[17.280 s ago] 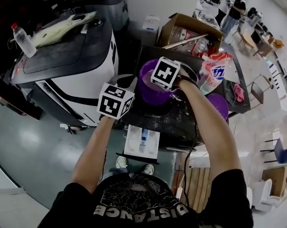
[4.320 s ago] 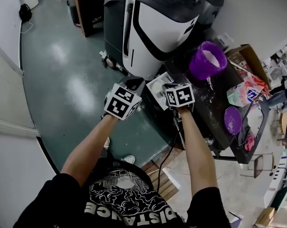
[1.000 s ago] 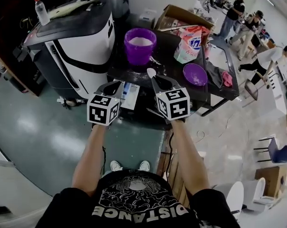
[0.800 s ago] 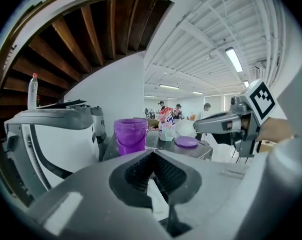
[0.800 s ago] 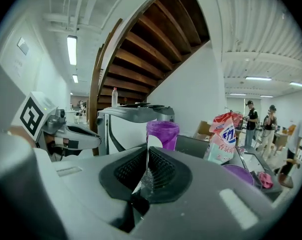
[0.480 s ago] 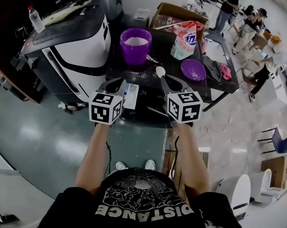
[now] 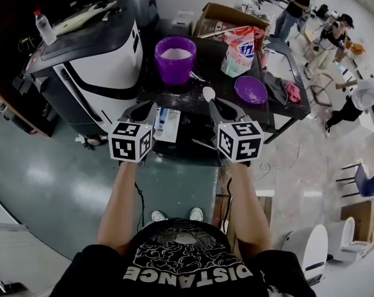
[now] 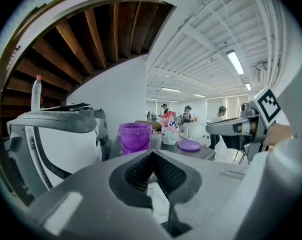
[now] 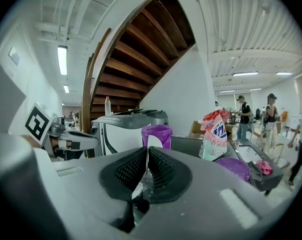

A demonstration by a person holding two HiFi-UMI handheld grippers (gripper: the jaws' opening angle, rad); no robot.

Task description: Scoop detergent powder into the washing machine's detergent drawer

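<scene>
Starting with the detergent powder (image 7: 176, 53): heaped white in the purple bucket (image 7: 175, 67) at the far left of the dark tabletop (image 7: 270, 113), with more dusted round the bucket's base. Nearer now, to the detergent drawer (image 7: 168, 124): pulled out from under the tabletop's near edge, pale, a blue piece inside. Just right of it, the white spoon (image 7: 208, 93), bowl pointing far, thin handle pinched between the pressed-together jaws of the right gripper (image 7: 214, 106); can't tell whether the bowl carries anything. Over on the other side, the left gripper (image 7: 148, 108), hovering just left of the drawer, jaws closed on each other with nothing between them. Further right on the tabletop: a detergent bag (image 7: 239, 49) standing upright, a purple lid (image 7: 251, 89) lying flat nearer, a pink cloth (image 7: 292, 91) by the right edge. Far left, a white-and-black machine (image 7: 88, 64) with a bottle (image 7: 44, 28) on top.
</scene>
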